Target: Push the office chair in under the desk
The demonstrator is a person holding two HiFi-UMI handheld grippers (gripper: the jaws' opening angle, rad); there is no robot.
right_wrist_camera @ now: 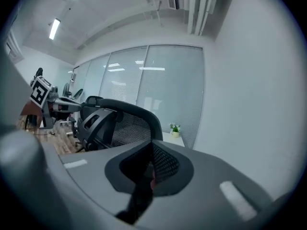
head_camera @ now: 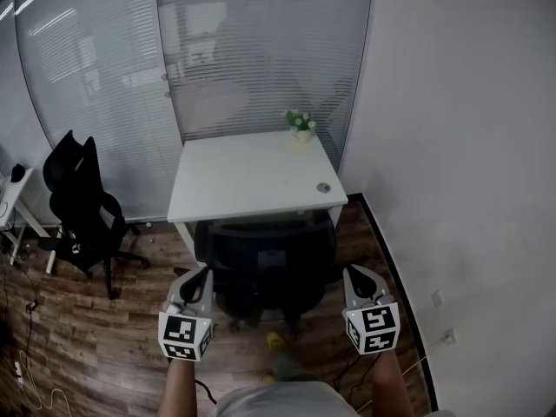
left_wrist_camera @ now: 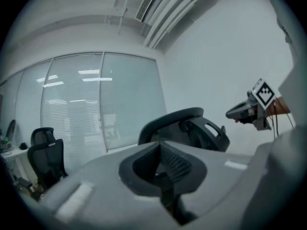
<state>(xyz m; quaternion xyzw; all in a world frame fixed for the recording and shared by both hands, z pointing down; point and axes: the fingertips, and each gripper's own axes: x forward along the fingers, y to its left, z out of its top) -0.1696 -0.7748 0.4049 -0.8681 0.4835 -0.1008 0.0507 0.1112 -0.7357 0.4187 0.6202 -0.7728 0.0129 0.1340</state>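
Observation:
The black office chair [head_camera: 265, 263] stands at the front of the white desk [head_camera: 252, 176], its seat partly beneath the desktop and its back facing me. My left gripper [head_camera: 205, 276] hovers by the backrest's left edge, and my right gripper [head_camera: 353, 274] by its right side. Both are shut with nothing between the jaws. Whether either touches the chair I cannot tell. In the left gripper view the shut jaws [left_wrist_camera: 160, 164] point past the chair's curved back [left_wrist_camera: 187, 126] with the right gripper [left_wrist_camera: 244, 111] beyond. The right gripper view shows its shut jaws [right_wrist_camera: 152, 164], the chair [right_wrist_camera: 115, 121] and the left gripper [right_wrist_camera: 60, 104].
A small potted plant [head_camera: 301, 124] and a cable grommet [head_camera: 323, 188] are on the desk. A second black chair [head_camera: 82, 207] stands at the left by the glass wall with blinds. A white wall runs close along the right. Cables and a small yellow object [head_camera: 274, 340] lie on the wood floor.

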